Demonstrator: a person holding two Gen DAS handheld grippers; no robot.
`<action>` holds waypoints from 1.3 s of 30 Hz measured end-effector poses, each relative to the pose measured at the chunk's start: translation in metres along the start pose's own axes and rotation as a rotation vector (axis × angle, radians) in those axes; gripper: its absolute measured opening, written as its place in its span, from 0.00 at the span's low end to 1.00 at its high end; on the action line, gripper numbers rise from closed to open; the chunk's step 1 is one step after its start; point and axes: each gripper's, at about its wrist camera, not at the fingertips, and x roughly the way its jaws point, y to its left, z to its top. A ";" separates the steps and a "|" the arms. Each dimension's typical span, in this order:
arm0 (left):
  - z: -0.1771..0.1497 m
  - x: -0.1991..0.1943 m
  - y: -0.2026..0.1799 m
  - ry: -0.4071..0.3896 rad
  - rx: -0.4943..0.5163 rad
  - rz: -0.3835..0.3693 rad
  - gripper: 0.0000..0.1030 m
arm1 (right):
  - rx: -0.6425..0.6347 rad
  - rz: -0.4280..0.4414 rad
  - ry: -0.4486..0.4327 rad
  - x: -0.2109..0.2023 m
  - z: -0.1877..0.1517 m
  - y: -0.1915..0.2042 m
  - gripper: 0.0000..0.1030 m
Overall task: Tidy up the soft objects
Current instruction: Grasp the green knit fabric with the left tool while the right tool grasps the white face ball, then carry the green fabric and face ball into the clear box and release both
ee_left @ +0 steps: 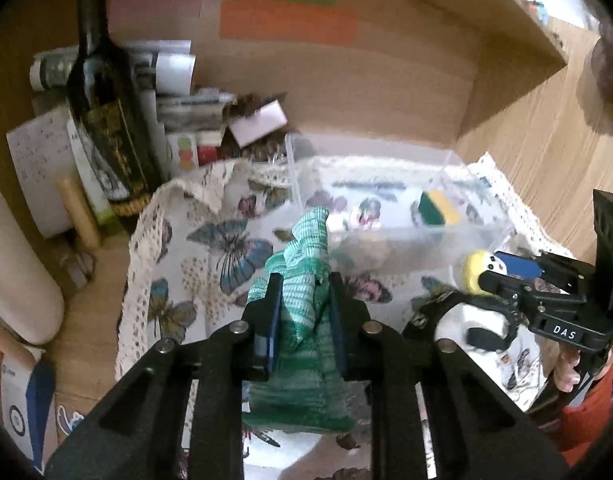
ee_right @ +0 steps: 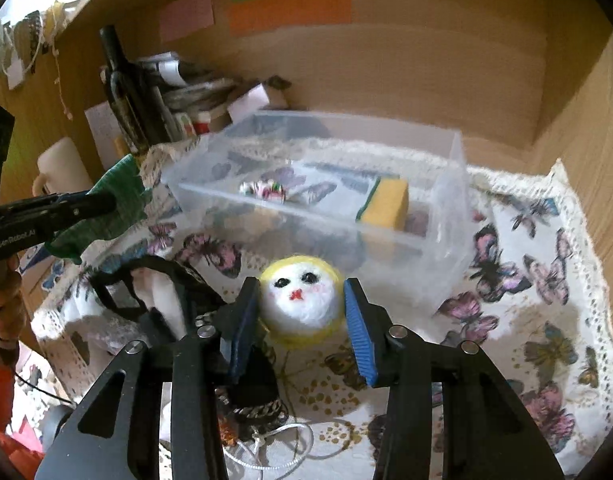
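Soft items over a butterfly-print cloth, one tool on each

Left wrist view: left tool [ee_left: 302, 316] pinches a green-and-white mesh cloth [ee_left: 306, 264] between its blue pads, the cloth lifted above the butterfly tablecloth [ee_left: 210, 240]; clear plastic bin [ee_left: 478, 208] stands just beyond, holding a yellow-green sponge [ee_left: 436, 208]; right tool [ee_left: 502, 276] at the right edge, against a yellow-and-white plush ball [ee_left: 476, 270]; dark bottle [ee_left: 106, 120] upright at the left, beside stacked papers. Right wrist view: right tool [ee_right: 302, 316] with fingers spread either side of the plush ball [ee_right: 302, 304], left pad touching it, right pad just beside; the ball rests on the tablecloth [ee_right: 526, 280] in front of the bin [ee_right: 446, 184]; sponge [ee_right: 386, 204] and a small patterned roll [ee_right: 264, 191] lie inside; left tool [ee_right: 106, 200] at the left, mesh cloth [ee_right: 118, 200] in its grip
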 end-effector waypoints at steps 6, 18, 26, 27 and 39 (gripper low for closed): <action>0.021 -0.015 -0.014 -0.087 0.028 0.001 0.20 | -0.036 -0.026 -0.072 -0.021 0.012 0.003 0.38; 0.062 0.000 -0.030 -0.152 0.033 0.013 0.20 | -0.052 -0.054 -0.220 -0.048 0.051 -0.001 0.38; 0.081 0.032 -0.045 -0.119 0.074 0.038 0.20 | -0.070 -0.079 -0.265 -0.046 0.082 -0.005 0.38; 0.084 0.039 -0.047 -0.105 0.071 0.029 0.20 | -0.073 -0.081 -0.263 -0.043 0.087 -0.006 0.38; 0.086 0.109 -0.049 0.053 0.036 -0.019 0.20 | -0.083 -0.078 -0.128 0.022 0.104 -0.011 0.38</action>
